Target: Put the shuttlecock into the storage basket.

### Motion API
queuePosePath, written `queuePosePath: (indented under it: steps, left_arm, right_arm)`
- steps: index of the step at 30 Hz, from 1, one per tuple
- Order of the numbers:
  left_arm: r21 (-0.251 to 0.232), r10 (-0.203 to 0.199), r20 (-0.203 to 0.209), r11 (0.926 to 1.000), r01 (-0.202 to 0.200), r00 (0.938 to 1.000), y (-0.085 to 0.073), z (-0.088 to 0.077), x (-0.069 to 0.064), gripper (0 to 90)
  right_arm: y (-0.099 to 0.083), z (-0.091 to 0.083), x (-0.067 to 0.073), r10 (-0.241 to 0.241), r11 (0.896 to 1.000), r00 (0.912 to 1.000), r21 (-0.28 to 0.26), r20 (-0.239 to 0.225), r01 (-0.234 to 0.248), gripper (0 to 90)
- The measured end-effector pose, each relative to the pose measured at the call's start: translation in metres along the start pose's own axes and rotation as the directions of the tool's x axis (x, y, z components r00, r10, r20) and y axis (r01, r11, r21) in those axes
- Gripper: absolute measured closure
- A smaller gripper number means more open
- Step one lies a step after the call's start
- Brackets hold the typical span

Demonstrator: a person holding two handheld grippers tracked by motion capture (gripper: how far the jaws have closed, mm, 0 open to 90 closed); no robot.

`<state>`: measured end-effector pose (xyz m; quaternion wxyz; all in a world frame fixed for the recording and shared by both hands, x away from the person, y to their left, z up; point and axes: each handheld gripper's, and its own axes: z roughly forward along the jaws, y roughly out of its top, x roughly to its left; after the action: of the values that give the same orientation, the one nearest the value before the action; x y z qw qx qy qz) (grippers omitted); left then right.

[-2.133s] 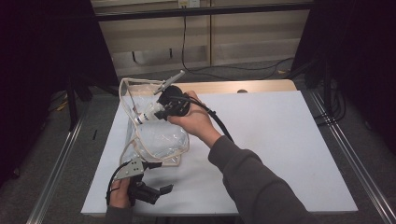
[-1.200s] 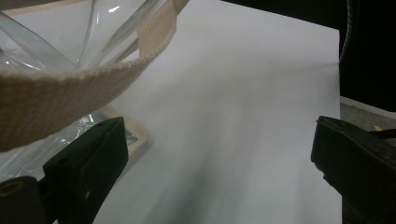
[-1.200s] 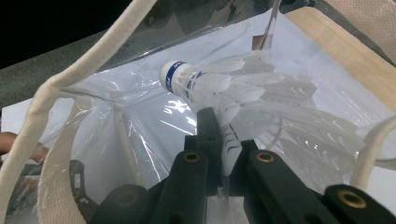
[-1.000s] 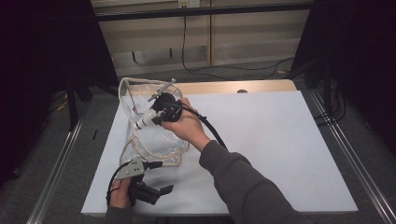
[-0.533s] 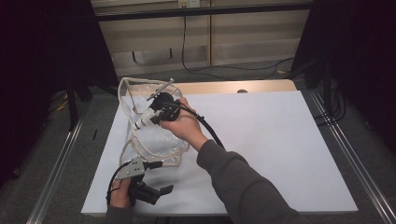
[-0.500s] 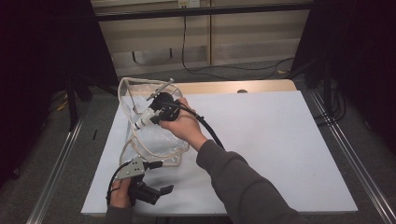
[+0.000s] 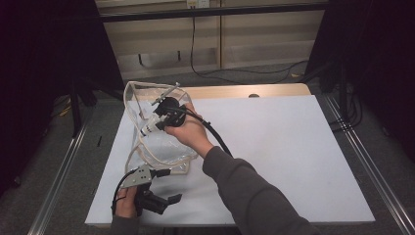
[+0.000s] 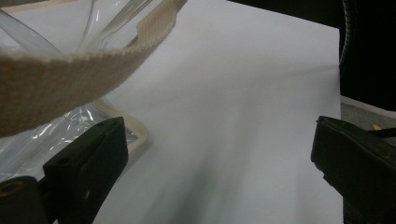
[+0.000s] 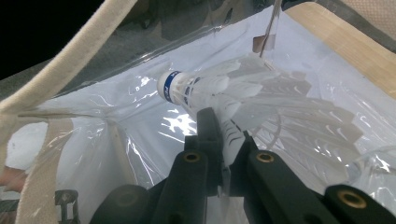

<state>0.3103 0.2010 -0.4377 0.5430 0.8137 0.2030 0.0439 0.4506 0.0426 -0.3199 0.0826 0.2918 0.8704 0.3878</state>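
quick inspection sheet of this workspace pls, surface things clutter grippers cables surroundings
surface: white tabletop, wooden edge at the far side
job's things: white shuttlecock with a blue band on its cork; clear plastic bag with beige straps, mouth open
clutter: nothing seen
grippers: right gripper shut on the shuttlecock's feathers, inside the bag's mouth; left gripper open, beside the bag's near edge
cables: black cable trails from the right gripper
surroundings: dark curtains, metal rails, grey floor with wires
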Motion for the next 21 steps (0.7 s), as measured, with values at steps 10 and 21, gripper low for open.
queuePosePath:
  steps: [10, 21]
  left_arm:
    - [-0.001, 0.001, 0.002, 1.0, -0.001, 1.0, 0.0002, 0.0005, 0.0003, 4.0]
    - [0.0, 0.002, 0.004, 1.0, -0.002, 1.0, 0.0003, 0.001, 0.0001, 4.0]
  right_arm:
    - [0.0033, 0.0018, 0.0005, -0.003, 1.0, 1.0, 0.008, -0.005, 0.003, 88.4]
    - [0.0059, 0.005, 0.0033, -0.001, 1.0, 1.0, -0.008, -0.003, 0.001, 88.4]
